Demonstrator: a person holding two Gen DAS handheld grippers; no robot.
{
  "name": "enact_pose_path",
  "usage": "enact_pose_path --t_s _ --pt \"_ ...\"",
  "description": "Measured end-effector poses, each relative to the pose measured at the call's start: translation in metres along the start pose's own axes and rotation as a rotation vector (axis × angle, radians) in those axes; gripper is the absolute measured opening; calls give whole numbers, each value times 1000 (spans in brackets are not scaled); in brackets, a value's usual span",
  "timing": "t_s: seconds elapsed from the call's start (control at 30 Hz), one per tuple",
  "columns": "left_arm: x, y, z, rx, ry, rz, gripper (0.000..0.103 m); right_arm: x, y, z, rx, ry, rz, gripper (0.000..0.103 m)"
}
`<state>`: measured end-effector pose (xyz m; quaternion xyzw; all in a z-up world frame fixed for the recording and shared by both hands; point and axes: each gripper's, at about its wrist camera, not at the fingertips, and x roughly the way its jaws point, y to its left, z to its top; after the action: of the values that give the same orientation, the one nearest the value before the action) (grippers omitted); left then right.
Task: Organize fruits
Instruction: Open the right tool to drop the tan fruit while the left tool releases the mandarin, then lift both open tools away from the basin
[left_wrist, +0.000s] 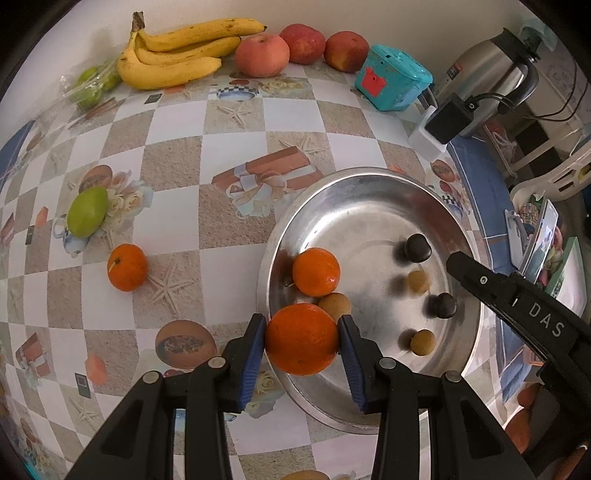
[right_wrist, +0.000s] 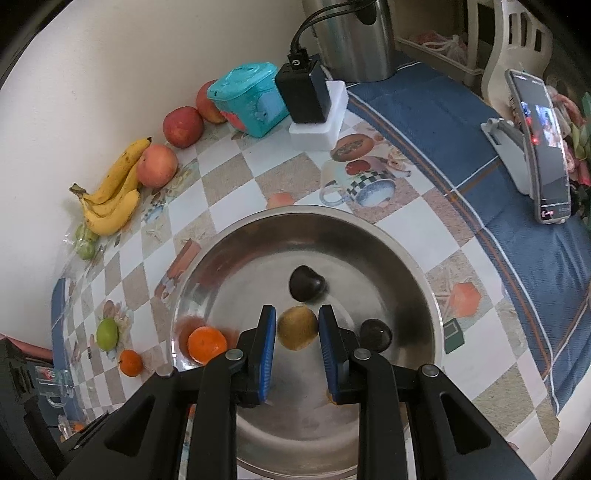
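Carrying an orange (left_wrist: 301, 338) clamped between its blue pads, the left gripper (left_wrist: 302, 341) hangs over the near rim of the steel bowl (left_wrist: 369, 181), so the step in hand looks like dropping this fruit in with the rest. To do it well, I would bring it further in over the bare metal and lower it until it is near the bottom before letting go, aiming for the gap beside the orange (left_wrist: 316, 272) already lying there, so it neither rolls back over the rim nor knocks the small brown fruit (left_wrist: 335, 304) just behind it. The right gripper (right_wrist: 297, 326) is clenched on a yellowish-brown fruit (right_wrist: 297, 328) over the middle of the same bowl, between two dark plum-like fruits (right_wrist: 306, 283); keeping the two tools well apart avoids a bump. One tangerine (left_wrist: 126, 267) and a green fruit (left_wrist: 88, 211) wait on the checked tablecloth (left_wrist: 236, 155)
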<state>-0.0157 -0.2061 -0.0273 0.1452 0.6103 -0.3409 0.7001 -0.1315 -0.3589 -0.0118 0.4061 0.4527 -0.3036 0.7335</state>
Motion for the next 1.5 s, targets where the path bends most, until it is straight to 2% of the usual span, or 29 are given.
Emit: enact_pose_path --t_s 0.2,0.27,0.33,0.6,0.67,0.73,0.87,0.93,0.97,1.1,1.5 --pt "0 -1 1 5 -4 3 46 -3 3 0 -26 -19 -26 25" --pt "-1 -2 1 5 -12 4 57 -3 4 0 -28 -19 -22 25" --pt "-2 -3 1 9 -17 9 63 -3 5 0 -35 -22 -20 25" --pt "-2 0 2 2 -18 28 68 0 8 1 -75 -6 -23 25" --pt "-1 1 2 -4 -14 32 68 1 8 1 -90 0 -16 32" --pt "0 3 2 -9 -11 37 69 2 9 0 -106 0 -14 55" --pt "1 7 2 -22 -4 45 69 1 14 -1 -153 -13 -19 65" --pt "1 10 2 -32 -6 54 70 0 15 -2 -165 -30 -8 92" --pt "1 11 2 -36 -3 57 70 -1 15 -2 -169 -40 -7 95" --pt "-1 16 3 -52 -4 64 71 -1 14 -1 -168 -48 -50 95" --pt "-8 26 7 -72 -24 73 73 0 13 -1 -175 -43 -68 95"
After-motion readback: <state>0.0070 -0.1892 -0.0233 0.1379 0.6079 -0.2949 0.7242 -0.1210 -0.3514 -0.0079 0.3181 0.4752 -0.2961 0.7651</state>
